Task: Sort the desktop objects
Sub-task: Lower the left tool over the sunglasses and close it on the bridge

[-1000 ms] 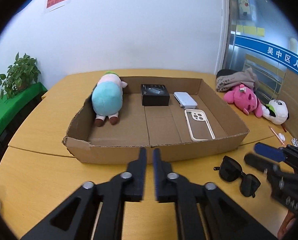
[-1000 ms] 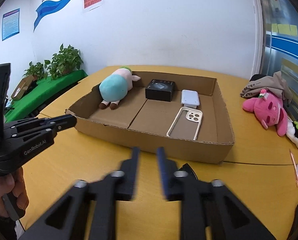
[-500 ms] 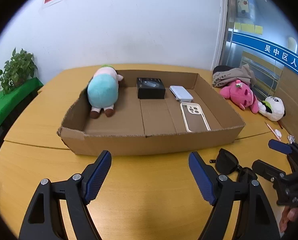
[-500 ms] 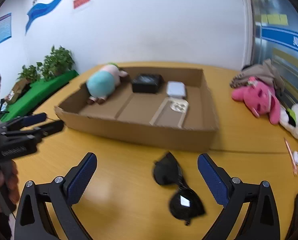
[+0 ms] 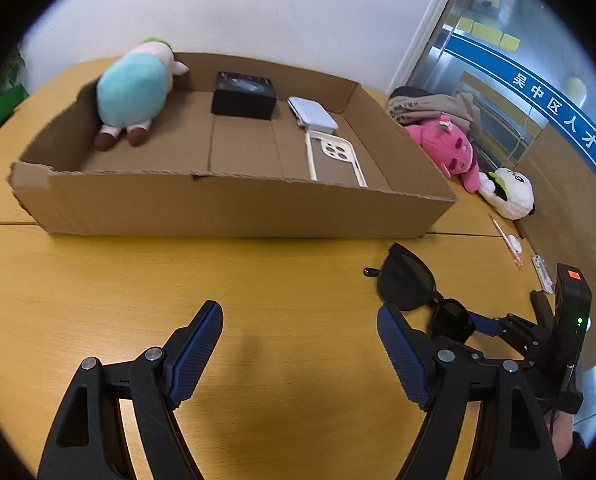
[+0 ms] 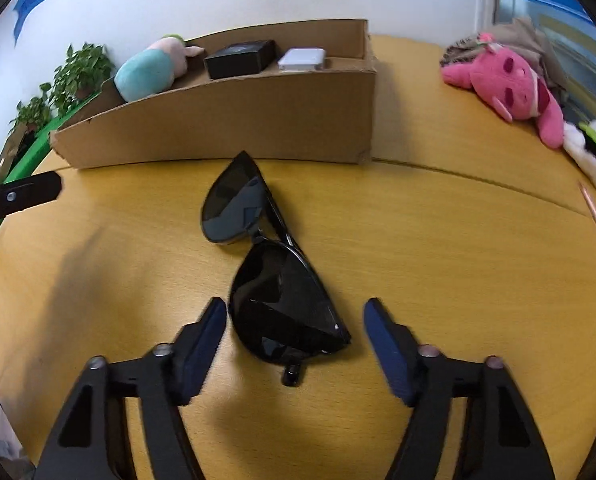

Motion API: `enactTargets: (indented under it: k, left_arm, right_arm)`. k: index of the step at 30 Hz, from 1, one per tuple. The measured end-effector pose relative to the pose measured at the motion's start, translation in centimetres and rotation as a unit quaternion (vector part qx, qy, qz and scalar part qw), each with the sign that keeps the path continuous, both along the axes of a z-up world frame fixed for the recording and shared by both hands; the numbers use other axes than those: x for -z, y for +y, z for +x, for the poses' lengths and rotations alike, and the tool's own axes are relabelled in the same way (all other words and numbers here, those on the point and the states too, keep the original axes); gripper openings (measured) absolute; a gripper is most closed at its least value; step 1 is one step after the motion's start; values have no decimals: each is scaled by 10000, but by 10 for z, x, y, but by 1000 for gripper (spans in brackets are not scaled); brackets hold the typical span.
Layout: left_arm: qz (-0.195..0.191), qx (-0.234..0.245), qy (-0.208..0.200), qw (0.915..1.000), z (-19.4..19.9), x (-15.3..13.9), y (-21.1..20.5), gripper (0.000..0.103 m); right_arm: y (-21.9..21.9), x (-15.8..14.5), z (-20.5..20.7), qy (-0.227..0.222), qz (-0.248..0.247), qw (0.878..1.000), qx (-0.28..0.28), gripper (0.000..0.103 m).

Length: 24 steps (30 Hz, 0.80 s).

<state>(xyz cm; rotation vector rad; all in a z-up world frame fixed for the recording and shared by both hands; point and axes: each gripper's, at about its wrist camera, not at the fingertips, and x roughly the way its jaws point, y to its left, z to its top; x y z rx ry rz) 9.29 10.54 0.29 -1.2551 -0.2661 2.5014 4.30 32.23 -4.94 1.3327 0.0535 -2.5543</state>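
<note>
Black folded sunglasses (image 6: 269,276) lie on the yellow table in front of a shallow cardboard box (image 6: 225,120). My right gripper (image 6: 295,336) is open, low over the table, with the near lens between its fingers. The sunglasses also show in the left wrist view (image 5: 414,284), with the right gripper (image 5: 510,324) at their far end. My left gripper (image 5: 300,344) is open and empty over bare table, left of the sunglasses. The box (image 5: 233,208) holds a teal plush (image 5: 133,88), a black box (image 5: 243,94), a white power bank (image 5: 314,116) and a phone case (image 5: 334,156).
A pink plush (image 5: 450,146), a panda plush (image 5: 510,194) and a grey cloth bundle (image 5: 438,106) lie to the right of the box. A pink pen (image 5: 506,240) and small white items lie near the right table edge. Green plants (image 6: 73,80) stand at the left.
Both grippers opened from shut. The right gripper moved forward and down, so the sunglasses' near lens now sits between its fingers. The left gripper moved closer to the box.
</note>
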Motion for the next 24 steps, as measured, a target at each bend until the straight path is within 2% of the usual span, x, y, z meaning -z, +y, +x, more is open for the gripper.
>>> enactTargets:
  k: [2,4,8,13,18,20,21,22,24]
  left_arm:
    - [59,80,-101,9999,-4,5,7,79]
    - [132,161,-222,9995,-9,10,14,79]
    - [394,435,-553,9967,-23,25,32,79]
    - [913,829,-1062,9867,-38,43,59,79]
    - [945,1086,-1043,9841,-32,44,81,77]
    - [790,1069,-1021,9859,-29,44,85,62]
    - [764,1067,-1071,9856,-28,46,85,37]
    - [878,1092,-1179,9831,-28,49,84,30]
    - [881,1059,-1151,9838,-25,49,82,29]
  right_arm:
    - [-4,-1,3,11,-9,10000,-80,52]
    - [-9,-1,8,33,44,9999,-95,48]
    - [-18,0,17,54,-90,9999,-48,44]
    - [-35,0,34,37,-292,9995,-129,42]
    - [-44,0,45,33,-418,9988,-254,40]
    - [-48,0,47,41,-478,9982,-350,40]
    - [-50,0,48,50,-473,9981,-385,40]
    - [-54,1,49,61,-457,9980,-438,37]
    - [-60,1,51,70,-468,9974,-537,35]
